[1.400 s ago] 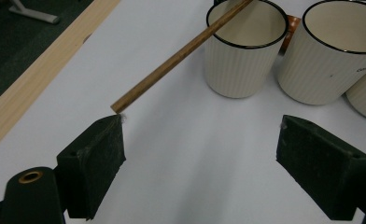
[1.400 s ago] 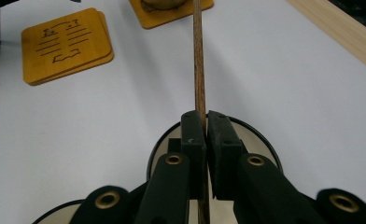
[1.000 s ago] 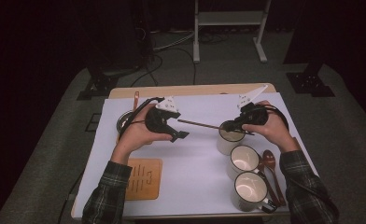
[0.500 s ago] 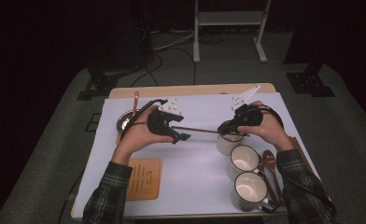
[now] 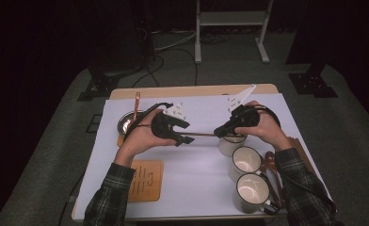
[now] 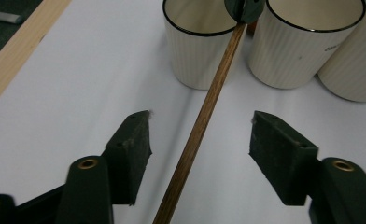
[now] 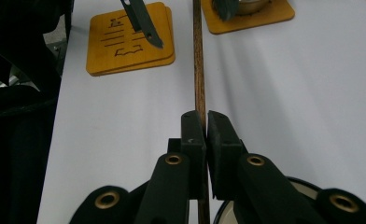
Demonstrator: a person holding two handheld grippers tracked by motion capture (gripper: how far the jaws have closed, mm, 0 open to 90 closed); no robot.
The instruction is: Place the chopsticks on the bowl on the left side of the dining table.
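Note:
A thin dark wooden stick (image 5: pixel 202 134) spans level above the white sheet between my two grippers. My right gripper (image 5: pixel 219 133) is shut on one end of it; in the right gripper view the pads (image 7: pixel 193 128) pinch the stick (image 7: pixel 198 60). My left gripper (image 5: pixel 185 138) faces it from the left. In the left gripper view the stick (image 6: pixel 204 116) runs between the two pads (image 6: pixel 134 140), with a gap on each side. These jaws have just been closing and do not touch the stick. The stick's far end passes over the nearest white mug (image 6: pixel 197 42).
Three white mugs (image 5: pixel 245 160) stand in a row at the right, with wooden spoons (image 5: pixel 269 162) beside them. A metal bowl (image 5: pixel 126 123) sits at the left with a handle sticking up. An orange coaster (image 5: pixel 144 180) lies near the front edge.
Both hands have stayed almost in place with the stick between them. The left gripper's jaws look narrower around the stick than before.

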